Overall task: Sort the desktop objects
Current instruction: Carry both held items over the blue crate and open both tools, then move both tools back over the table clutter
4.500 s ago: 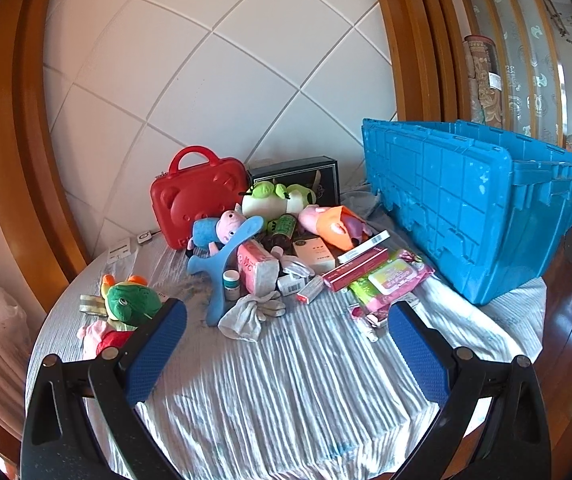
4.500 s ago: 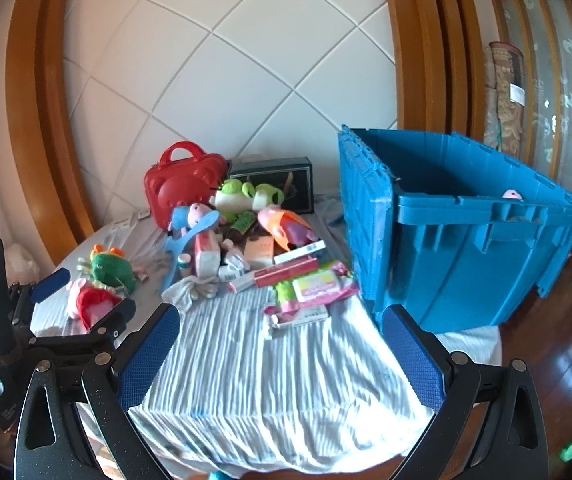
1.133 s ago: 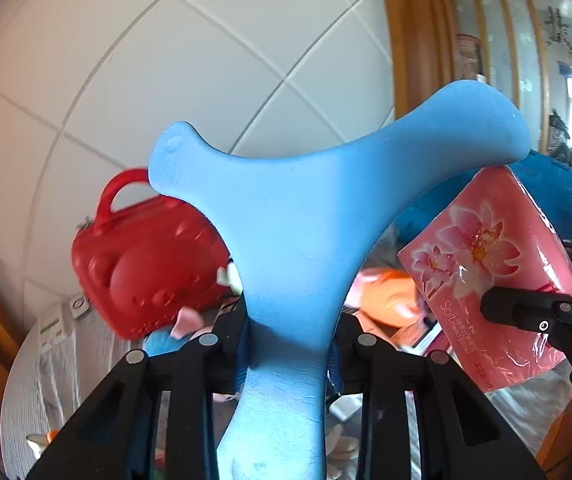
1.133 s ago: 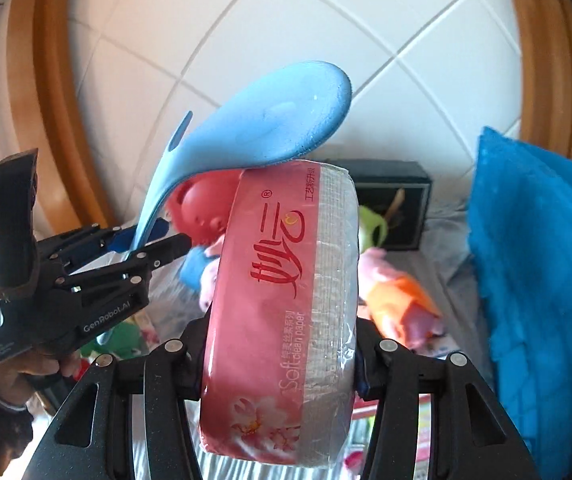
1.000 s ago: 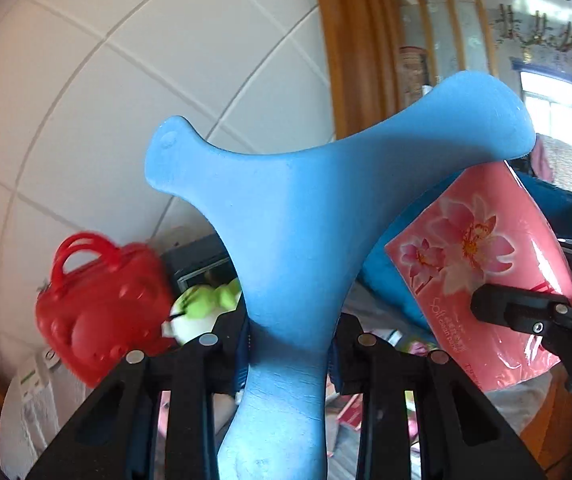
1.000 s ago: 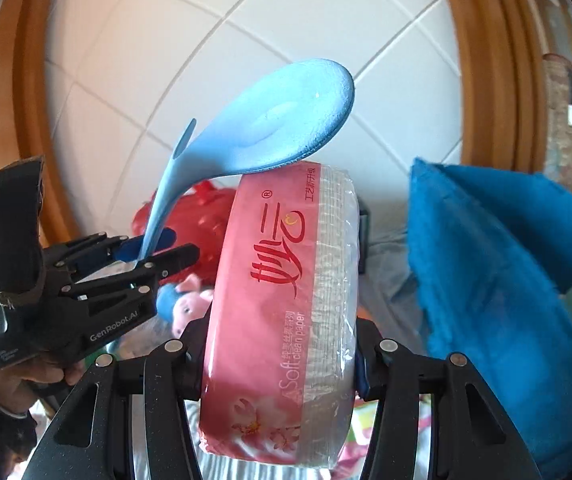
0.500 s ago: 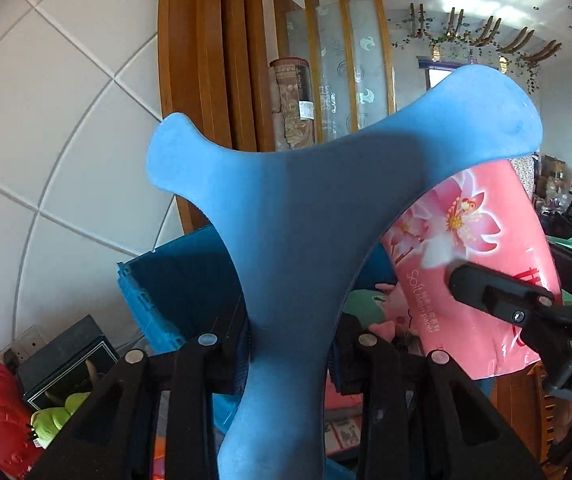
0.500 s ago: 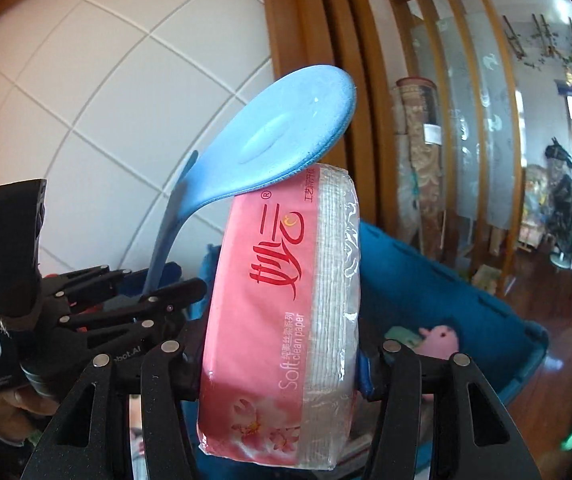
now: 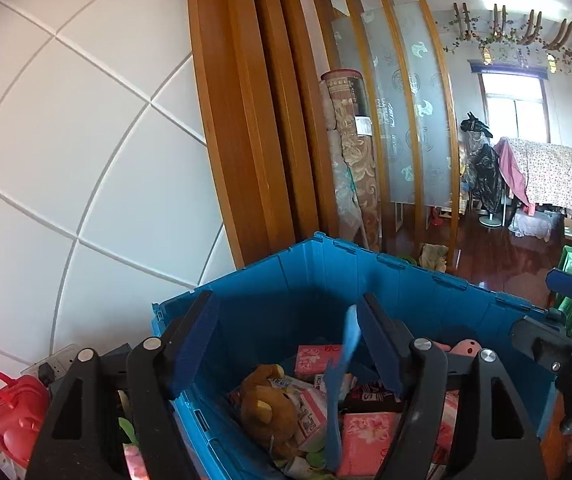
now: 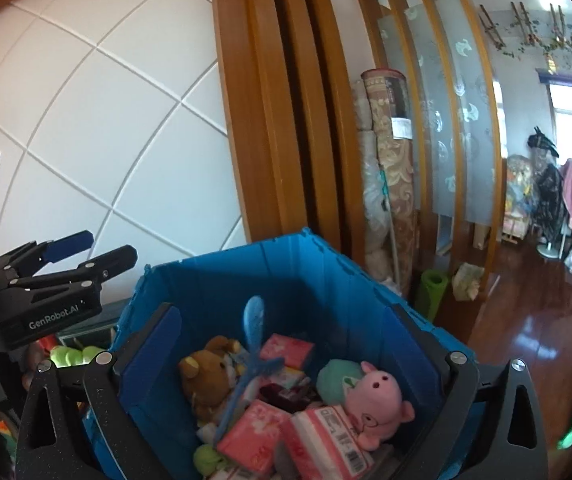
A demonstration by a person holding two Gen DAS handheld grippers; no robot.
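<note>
A blue plastic crate [image 9: 314, 280] [image 10: 286, 264] fills the lower part of both views. Inside lie the light-blue Y-shaped foam piece [image 9: 340, 392] [image 10: 246, 364], standing on edge, pink tissue packs [image 10: 254, 436] [image 9: 370, 436], a brown bear plush [image 10: 206, 376] [image 9: 266, 404] and a pink pig plush [image 10: 374, 404]. My left gripper [image 9: 286, 344] is open and empty above the crate; it also shows at the left of the right wrist view [image 10: 90, 248]. My right gripper [image 10: 282, 356] is open and empty over the crate.
A red toy suitcase [image 9: 10, 412] and a green plush [image 10: 70, 356] sit left of the crate. A white tiled wall and a wooden frame [image 9: 246, 120] stand behind. A rolled carpet [image 10: 390, 184] leans beyond the crate. The wooden floor [image 10: 526, 300] lies to the right.
Both grippers have opened over the crate. The blue foam piece and the pink tissue pack have left the grippers and now lie inside the crate.
</note>
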